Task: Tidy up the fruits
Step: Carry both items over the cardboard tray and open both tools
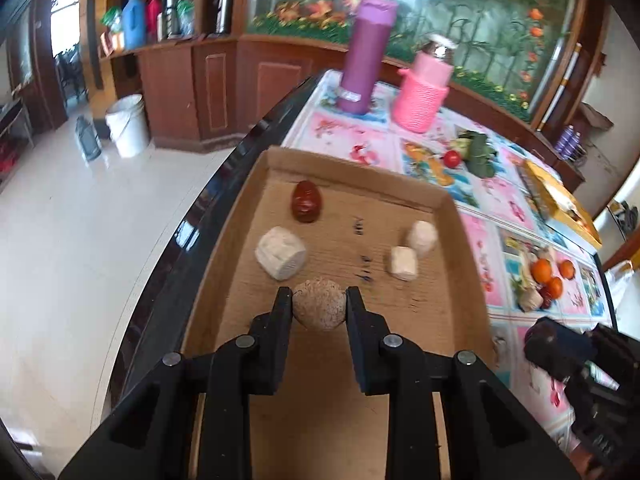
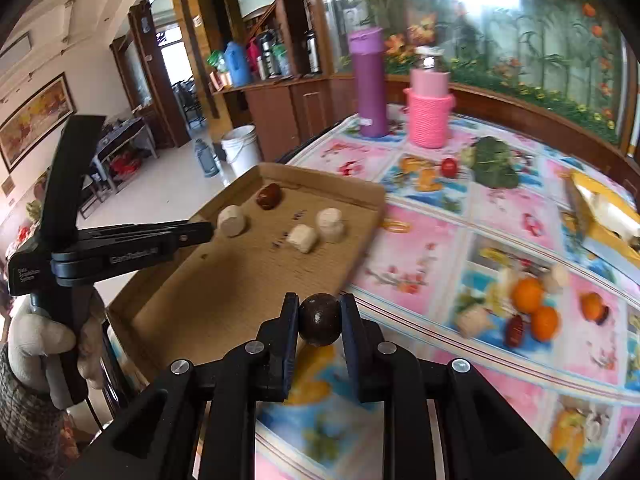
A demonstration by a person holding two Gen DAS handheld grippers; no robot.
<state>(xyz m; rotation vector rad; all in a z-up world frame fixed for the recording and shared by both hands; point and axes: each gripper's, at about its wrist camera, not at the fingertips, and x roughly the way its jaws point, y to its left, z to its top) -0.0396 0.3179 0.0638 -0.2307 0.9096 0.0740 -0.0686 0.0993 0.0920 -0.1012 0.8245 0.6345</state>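
While purple flask (image 2: 369, 84) stands behind, cardboard tray (image 2: 224, 280) holds pale chunks (image 2: 330, 225).

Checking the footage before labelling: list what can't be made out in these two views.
- Left wrist view: right hand-held gripper is blurred and cut off by the edge; its load is hidden.
- Right wrist view: left hand-held gripper is seen side-on; its tan ball is hidden.
- Both views: fruit pile smeared by blur.
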